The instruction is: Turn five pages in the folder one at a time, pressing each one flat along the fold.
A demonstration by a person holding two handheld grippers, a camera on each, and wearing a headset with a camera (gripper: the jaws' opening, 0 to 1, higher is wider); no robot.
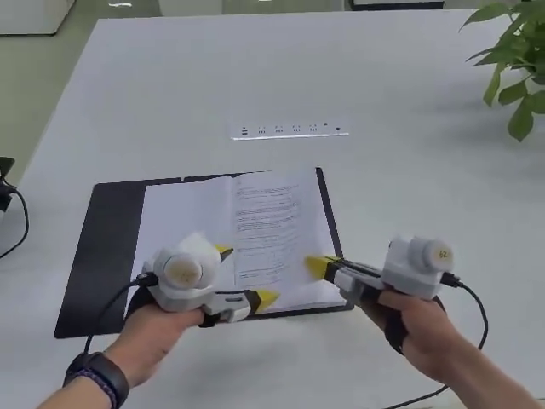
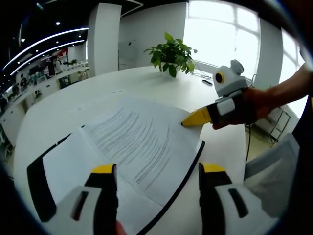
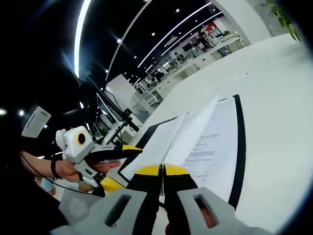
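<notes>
The folder (image 1: 106,247) lies open on the white table (image 1: 409,102) right in front of you, black cover down and printed sheets facing up. One page (image 1: 272,230) on the right half is raised off the stack. The head view shows it only as a slightly bowed sheet, while your right gripper view catches it nearly edge-on (image 3: 193,129), standing up from the pages beneath.

Your right gripper (image 1: 319,267) has its yellow-tipped jaws pressed together on that page's lower right edge. In its own view (image 3: 162,170) the tips meet with the sheet between them. Your left gripper (image 1: 245,274) hovers over the folder's near edge. Its own view (image 2: 157,170) shows the jaws spread wide with nothing between them, and the page (image 2: 137,142) and the fold beyond them.

That view also shows the right gripper (image 2: 195,117) coming in from the right. A socket strip (image 1: 289,130) sits in the table beyond the folder, well apart from it. A plant (image 1: 515,60) stands at the far right.
</notes>
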